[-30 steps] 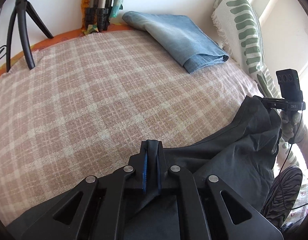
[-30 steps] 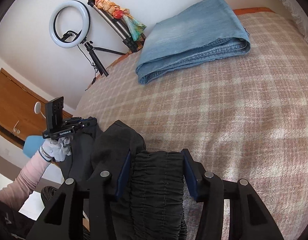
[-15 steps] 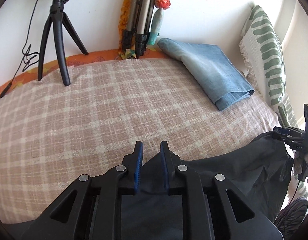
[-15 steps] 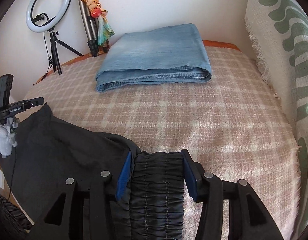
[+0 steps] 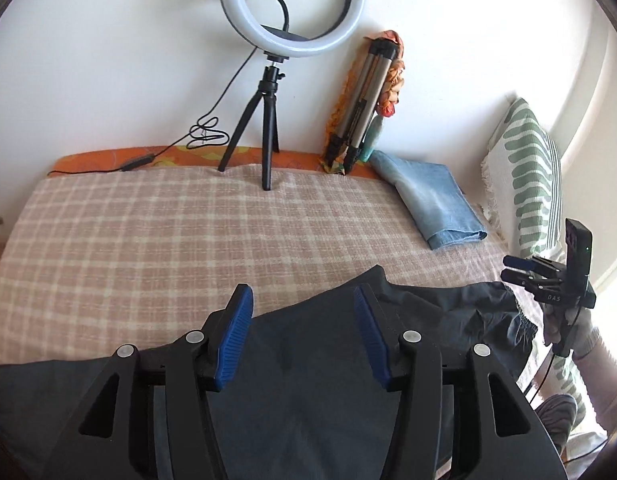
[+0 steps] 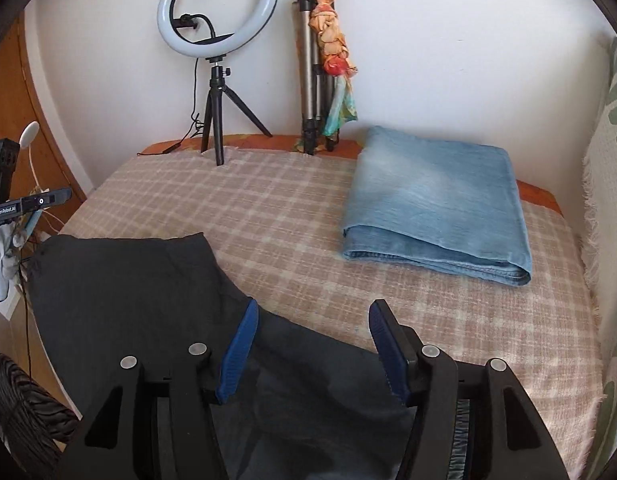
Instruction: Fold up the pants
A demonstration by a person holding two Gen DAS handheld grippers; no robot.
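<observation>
Both the left gripper and right gripper have just been opening, fingers spread and clear above the black pants lying on the bed.

The pants lay on the bed cover, directly under and between the open fingers of the right gripper, and spread away to its left. Ahead of this gripper and to its right lay the folded jeans. Further ahead, by the wall, stood the ring light on the left and the folded tripod just right of it. The pants also lay below the left gripper.
</observation>
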